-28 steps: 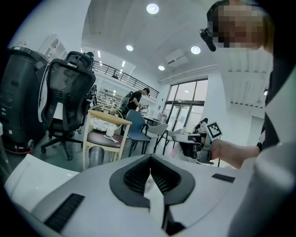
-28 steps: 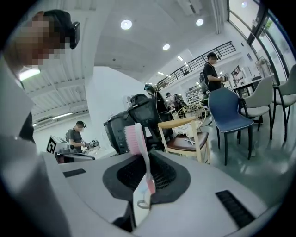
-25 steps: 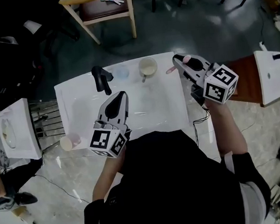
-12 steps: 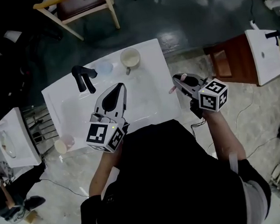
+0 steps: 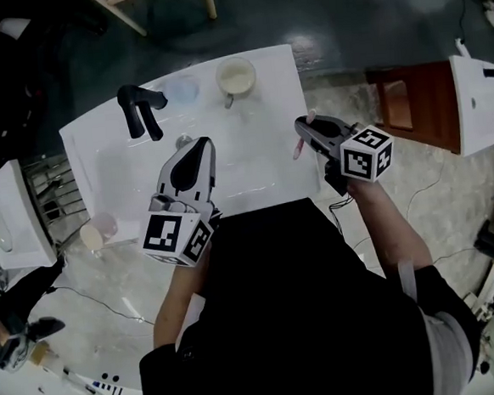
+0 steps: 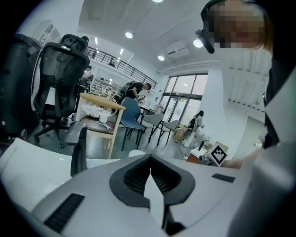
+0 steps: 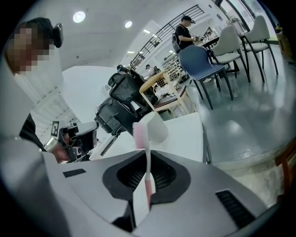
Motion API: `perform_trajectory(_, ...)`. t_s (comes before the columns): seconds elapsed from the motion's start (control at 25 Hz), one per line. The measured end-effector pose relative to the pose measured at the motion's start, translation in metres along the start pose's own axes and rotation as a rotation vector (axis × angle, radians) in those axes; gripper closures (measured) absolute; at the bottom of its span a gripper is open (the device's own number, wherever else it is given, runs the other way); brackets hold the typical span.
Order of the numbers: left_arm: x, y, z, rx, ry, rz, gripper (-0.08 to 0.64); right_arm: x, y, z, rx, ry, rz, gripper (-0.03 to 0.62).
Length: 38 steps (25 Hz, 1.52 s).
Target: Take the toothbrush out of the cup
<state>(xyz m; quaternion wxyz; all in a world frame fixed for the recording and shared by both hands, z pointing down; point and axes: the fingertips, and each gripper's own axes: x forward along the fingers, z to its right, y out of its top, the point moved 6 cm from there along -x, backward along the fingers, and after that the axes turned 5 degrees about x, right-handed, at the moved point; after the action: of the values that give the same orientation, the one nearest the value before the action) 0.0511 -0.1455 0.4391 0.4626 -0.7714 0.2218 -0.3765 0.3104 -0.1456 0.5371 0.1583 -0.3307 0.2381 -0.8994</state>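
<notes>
On the far left a small pale cup (image 5: 92, 237) stands on the marbled counter, beside the white washbasin (image 5: 262, 123). A black faucet (image 5: 138, 110) rises at the basin's back left. In front of it the left gripper (image 5: 199, 145) hangs over the bowl. Its own view shows its jaws pressed together with nothing between them, pointing towards the faucet (image 6: 78, 149).

Further right, at the basin's back edge, sits the cream cup (image 5: 236, 76) with nothing standing in it.

The right gripper (image 5: 303, 128) is at the basin's right edge, well apart from that cup. Its jaws are clamped on the pink toothbrush (image 5: 297, 149) – in the right gripper view the handle runs up between the ribbed pads and the bristle head (image 7: 139, 134) stands clear above them, in front of the cup (image 7: 157, 128). From above, the toothbrush crosses the jaws, with one end sticking out over the basin rim.

Right of the basin stands a brown wooden stool (image 5: 409, 99).
</notes>
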Motion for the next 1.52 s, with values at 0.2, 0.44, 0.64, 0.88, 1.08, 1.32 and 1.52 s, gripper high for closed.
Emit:
perform_trajectory(0.2,-0.017,-0.009,-0.01,-0.029,0.055,0.001,0.546,0.02,-0.009,0.007,0.009,-0.02,-0.053,0.552)
perform_trajectory(0.44,-0.026,-0.006,-0.012,-0.034,0.066,0.024,0.546,0.028,-0.014,0.013,0.069,-0.058,-0.072,0.552)
perform_trajectory(0.64,-0.028,-0.009,-0.017,-0.044,0.067,0.026,0.546,0.03,-0.012,0.017,0.063,-0.121,-0.094,0.552)
perform_trajectory(0.88,-0.022,-0.01,-0.021,-0.053,0.052,0.02,0.546,0.036,-0.021,0.028,0.069,-0.186,-0.111,0.552)
perform_trajectory(1.08,-0.021,-0.006,-0.022,-0.057,0.04,0.027,0.546,0.041,-0.026,0.031,0.055,-0.262,-0.12,0.552)
perform_trajectory(1.32,-0.022,0.002,-0.023,0.082,0.062,0.032,0.546,0.041,-0.035,0.028,0.144,-0.334,-0.127,0.552)
perform_trajectory(1.52,-0.019,0.002,-0.023,0.159,0.011,0.048,0.546,0.046,-0.045,0.029,0.146,-0.407,-0.168,0.551)
